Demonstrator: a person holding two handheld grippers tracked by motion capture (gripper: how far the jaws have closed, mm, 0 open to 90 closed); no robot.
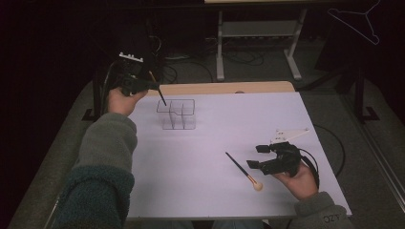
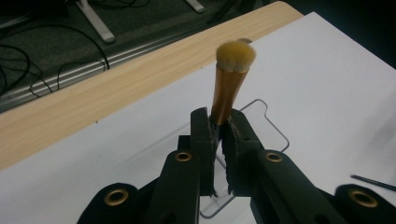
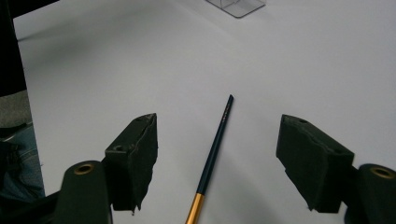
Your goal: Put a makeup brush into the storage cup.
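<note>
My left claw pinched one brush above the organizer; my right claw, spread, flanked the second brush, six o'clock, ungrasped.

**My sleeves and black claws**

I am wearing a grey-and-teal fleece sleeve. My left gripper is showing black jaws with brass-ringed screw holes. My right gripper is carrying a grey three-cornered plate and trailing a black cable.

The right hand-held gripper hangs with its two black jaws spread wide over the white worktop. A makeup brush lies between them, touching neither, dark handle pointing away. A clear organizer's corner shows at the top edge.
</note>
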